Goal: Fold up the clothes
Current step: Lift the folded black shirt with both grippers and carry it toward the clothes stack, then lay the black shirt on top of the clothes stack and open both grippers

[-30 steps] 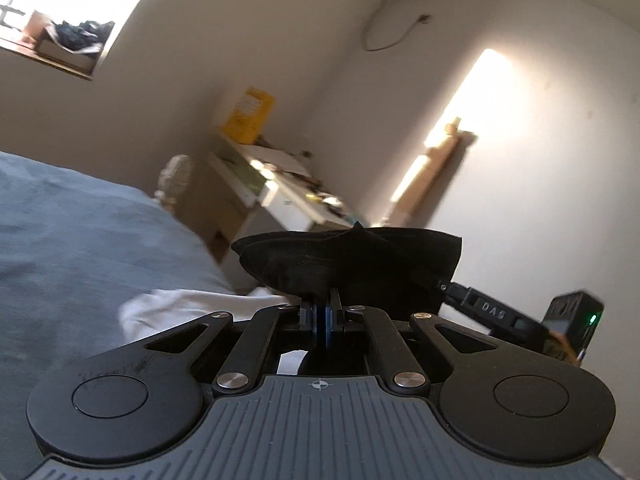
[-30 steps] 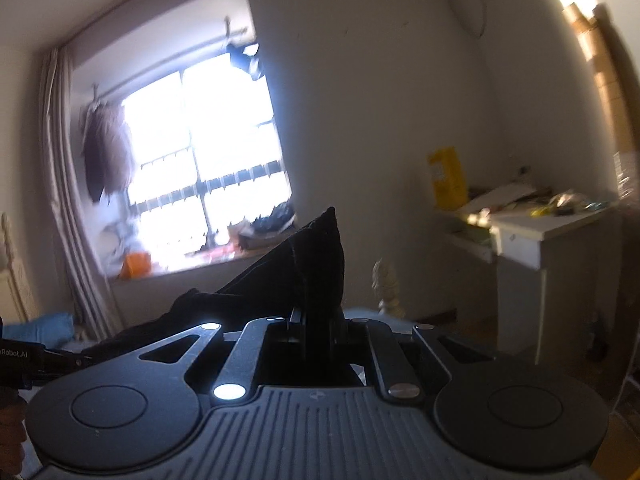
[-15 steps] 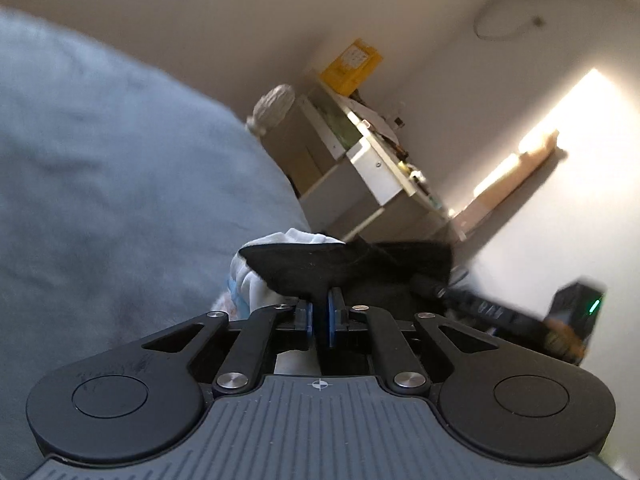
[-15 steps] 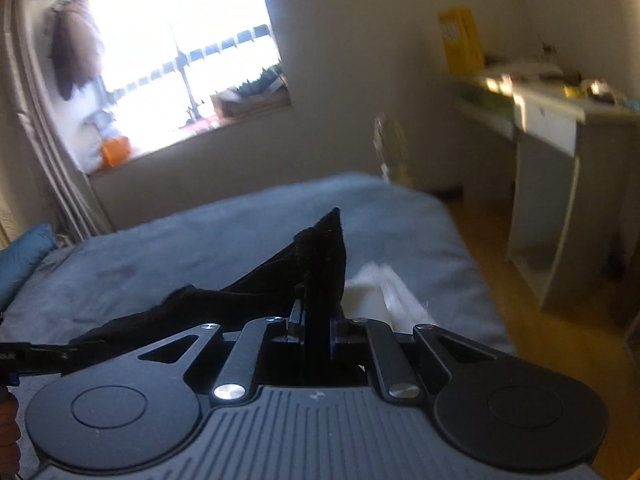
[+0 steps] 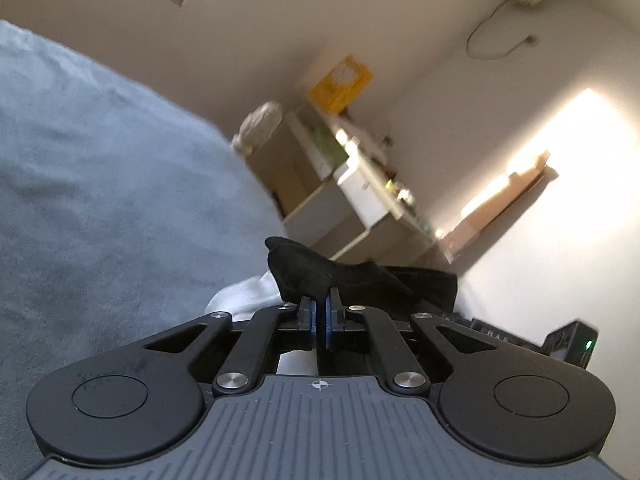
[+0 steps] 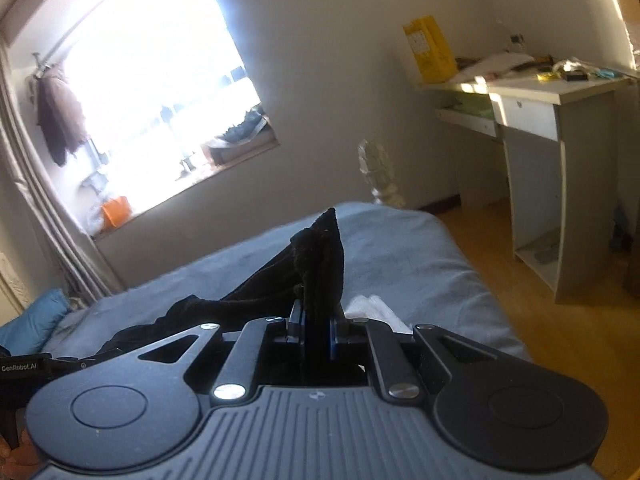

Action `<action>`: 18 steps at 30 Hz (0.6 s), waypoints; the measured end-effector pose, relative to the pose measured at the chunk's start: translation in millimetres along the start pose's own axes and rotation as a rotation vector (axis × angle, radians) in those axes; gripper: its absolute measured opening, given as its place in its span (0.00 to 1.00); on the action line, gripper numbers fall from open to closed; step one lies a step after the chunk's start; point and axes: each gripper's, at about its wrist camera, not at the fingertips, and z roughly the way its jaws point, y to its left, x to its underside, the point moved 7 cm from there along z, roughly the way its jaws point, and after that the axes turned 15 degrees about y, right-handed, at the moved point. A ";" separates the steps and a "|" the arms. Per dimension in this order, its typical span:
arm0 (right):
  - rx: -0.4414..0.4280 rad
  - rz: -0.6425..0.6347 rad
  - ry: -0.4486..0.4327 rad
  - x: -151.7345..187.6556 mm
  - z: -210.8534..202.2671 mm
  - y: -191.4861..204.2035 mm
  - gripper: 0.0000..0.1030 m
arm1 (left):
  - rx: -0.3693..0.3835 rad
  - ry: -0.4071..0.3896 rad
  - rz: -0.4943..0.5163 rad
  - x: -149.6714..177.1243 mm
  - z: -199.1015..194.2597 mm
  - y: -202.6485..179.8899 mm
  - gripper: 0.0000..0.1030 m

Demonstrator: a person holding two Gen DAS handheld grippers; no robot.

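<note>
A black garment (image 5: 360, 276) hangs stretched between my two grippers above a bed with a blue-grey cover (image 5: 100, 200). My left gripper (image 5: 321, 300) pinches one corner, and its jaws are closing tight on the cloth. My right gripper (image 6: 316, 312) is shut on another bunched corner of the black garment (image 6: 320, 264), which stands up in a peak between the pads. The cloth sags leftward from there toward the other gripper. A white garment (image 6: 376, 308) lies folded on the bed just beyond and below the held cloth, also showing in the left wrist view as the white garment (image 5: 248, 294).
The bed's foot edge (image 6: 480, 292) drops to a wooden floor (image 6: 560, 340). A white desk (image 6: 560, 96) with clutter and a yellow bag (image 6: 430, 50) stands against the right wall. A bright window (image 6: 152, 80) and a blue pillow (image 6: 32, 320) are at left.
Both grippers came down toward the bed with the black garment still gripped. The bed and white garment now fill more of both views, and the left view has rolled.
</note>
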 end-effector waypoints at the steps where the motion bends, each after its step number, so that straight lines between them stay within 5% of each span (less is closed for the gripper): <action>1: 0.022 0.015 0.044 1.3 8.8 -4.0 0.13 | -0.014 0.023 -0.020 1.1 5.7 6.2 0.04; 3: 0.036 0.061 0.110 5.1 17.6 -12.4 0.19 | -0.008 0.035 -0.068 2.5 6.3 17.4 0.09; 6: 0.054 0.152 0.013 -0.5 -3.5 -29.4 0.42 | -0.025 -0.011 -0.119 -2.3 -7.3 29.9 0.28; 9: 0.052 0.280 -0.079 -5.1 -32.7 -52.3 0.40 | -0.067 -0.071 -0.140 -10.4 -24.6 37.0 0.30; 15: -0.147 0.085 0.063 -8.0 -41.8 -5.3 0.36 | -0.084 -0.082 0.179 -13.8 -35.6 -23.5 0.30; 18: -0.099 0.160 0.172 -7.8 -2.8 -2.7 0.36 | -0.089 0.015 0.200 -10.0 -2.8 -33.2 0.30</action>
